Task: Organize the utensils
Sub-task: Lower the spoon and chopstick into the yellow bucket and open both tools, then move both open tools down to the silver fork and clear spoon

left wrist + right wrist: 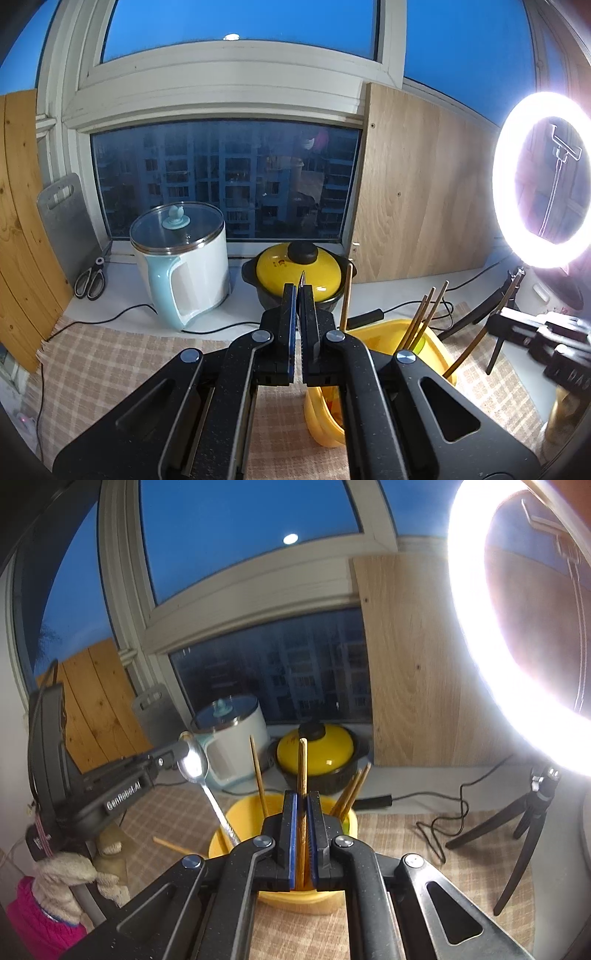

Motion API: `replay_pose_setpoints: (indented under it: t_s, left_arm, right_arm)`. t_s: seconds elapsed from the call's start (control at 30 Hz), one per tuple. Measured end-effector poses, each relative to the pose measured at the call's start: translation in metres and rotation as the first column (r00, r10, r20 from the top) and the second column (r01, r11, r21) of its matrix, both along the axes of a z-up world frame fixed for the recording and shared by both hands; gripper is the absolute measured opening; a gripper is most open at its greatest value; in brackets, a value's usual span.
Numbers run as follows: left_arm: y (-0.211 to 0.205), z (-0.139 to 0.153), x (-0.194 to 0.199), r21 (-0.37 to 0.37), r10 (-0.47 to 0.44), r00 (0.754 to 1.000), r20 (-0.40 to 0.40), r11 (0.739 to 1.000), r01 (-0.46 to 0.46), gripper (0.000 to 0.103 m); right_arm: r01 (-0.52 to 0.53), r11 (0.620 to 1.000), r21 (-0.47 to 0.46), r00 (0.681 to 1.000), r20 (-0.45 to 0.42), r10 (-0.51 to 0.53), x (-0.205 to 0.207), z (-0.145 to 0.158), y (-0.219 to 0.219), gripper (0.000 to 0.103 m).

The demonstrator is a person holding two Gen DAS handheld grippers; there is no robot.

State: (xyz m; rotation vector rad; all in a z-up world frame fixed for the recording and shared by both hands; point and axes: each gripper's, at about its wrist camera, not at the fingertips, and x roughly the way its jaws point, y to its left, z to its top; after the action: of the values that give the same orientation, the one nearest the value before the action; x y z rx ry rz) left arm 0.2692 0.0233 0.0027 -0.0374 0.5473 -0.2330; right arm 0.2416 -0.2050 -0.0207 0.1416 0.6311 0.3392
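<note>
My left gripper (299, 291) is shut on a metal spoon; its edge (303, 277) pokes up between the fingers. In the right wrist view the spoon (194, 762) is held by its bowl, handle slanting down into the yellow holder (236, 812). My right gripper (302, 797) is shut on a wooden chopstick (302, 760), upright above the holder. Several chopsticks (351, 790) stand in the holder, also visible in the left wrist view (424, 314). One chopstick (173, 845) lies on the checked cloth left of the holder.
A white kettle (184, 266) and a yellow-lidded pot (299, 269) stand by the window. Scissors (90, 280) and a grey board (68, 225) are at far left. A bright ring light (543, 177) on a tripod (524, 834) stands right, with cables on the counter.
</note>
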Motion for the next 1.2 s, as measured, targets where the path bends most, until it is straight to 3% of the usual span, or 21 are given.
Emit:
replay_pose_setpoints:
  t_s: [0.33, 0.7, 0.8, 0.87, 0.93, 1.07, 1.2]
  left_arm:
    - [-0.002, -0.006, 0.001, -0.007, -0.008, 1.0, -0.027, 1.0, 0.008, 0.0]
    - [-0.002, -0.01, -0.002, 0.0, -0.01, 0.999, -0.04, 1.0, 0.01, 0.003]
    - [-0.002, -0.009, -0.004, 0.002, -0.011, 0.999, -0.04, 1.0, 0.011, 0.006]
    - [-0.002, -0.008, -0.005, 0.002, -0.008, 0.999, -0.035, 1.0, 0.008, 0.024]
    - [-0.001, -0.006, -0.008, -0.002, -0.007, 1.0, -0.027, 1.0, 0.007, 0.035]
    - [0.001, -0.002, -0.013, -0.001, -0.003, 1.0, -0.015, 1.0, 0.003, 0.036]
    - [0.002, 0.0, -0.019, -0.003, 0.0, 1.0, -0.007, 1.0, 0.0, 0.05]
  right_arm:
    - [-0.011, 1.0, 0.019, 0.996, -0.086, 0.013, 0.006, -0.028, -0.001, 0.003]
    - [-0.018, 1.0, 0.012, 0.994, -0.109, 0.019, 0.007, -0.035, 0.0, 0.006]
    - [-0.02, 1.0, 0.014, 0.994, -0.106, 0.021, 0.005, -0.035, -0.001, 0.022]
    - [-0.016, 1.0, 0.015, 0.995, -0.1, 0.018, 0.003, -0.034, -0.001, 0.029]
    - [-0.01, 1.0, 0.019, 0.995, -0.097, 0.012, 0.0, -0.034, -0.003, 0.035]
    - [0.003, 1.0, 0.013, 0.997, -0.077, -0.002, -0.009, -0.033, -0.006, 0.059]
    - [0.008, 1.0, 0.01, 0.998, -0.067, -0.007, -0.018, -0.031, -0.008, 0.067]
